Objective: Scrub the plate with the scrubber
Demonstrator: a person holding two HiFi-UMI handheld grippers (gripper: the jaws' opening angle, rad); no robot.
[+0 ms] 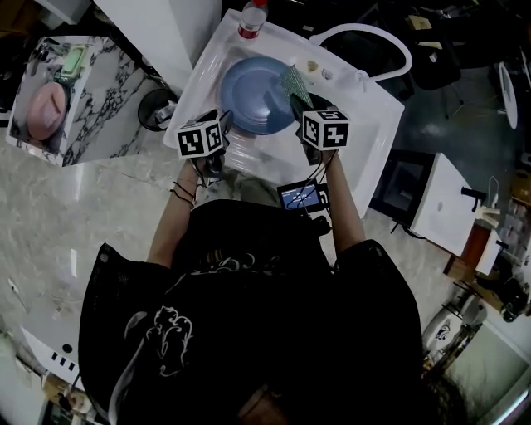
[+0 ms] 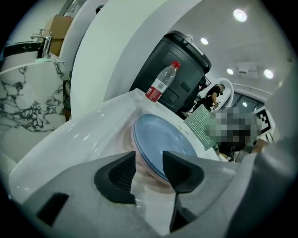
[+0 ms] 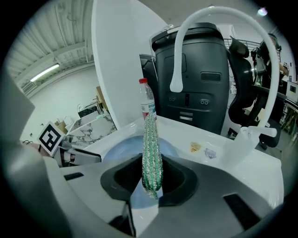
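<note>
A blue plate (image 1: 253, 95) (image 2: 163, 137) (image 3: 118, 151) lies in the white sink (image 1: 377, 124) (image 2: 93, 135) (image 3: 260, 172), with a pale pink rim showing under it. My left gripper (image 1: 222, 124) (image 2: 149, 160) is open at the plate's near left rim. The rim lies in the gap between the jaws, and neither pad presses on it. My right gripper (image 1: 303, 108) (image 3: 151, 167) is shut on the green mesh scrubber (image 1: 294, 83) (image 2: 202, 125) (image 3: 151, 144). The scrubber stands upright in the jaws, above the plate's right side.
A clear bottle with a red cap (image 1: 251, 21) (image 2: 160, 83) (image 3: 147, 104) stands at the sink's far rim. A white arched faucet (image 1: 365, 37) (image 3: 195, 28) rises on the right. A marble counter (image 1: 99, 91) holding pink dishes (image 1: 48, 108) is at left. A black bin (image 1: 156, 108) stands beside the sink.
</note>
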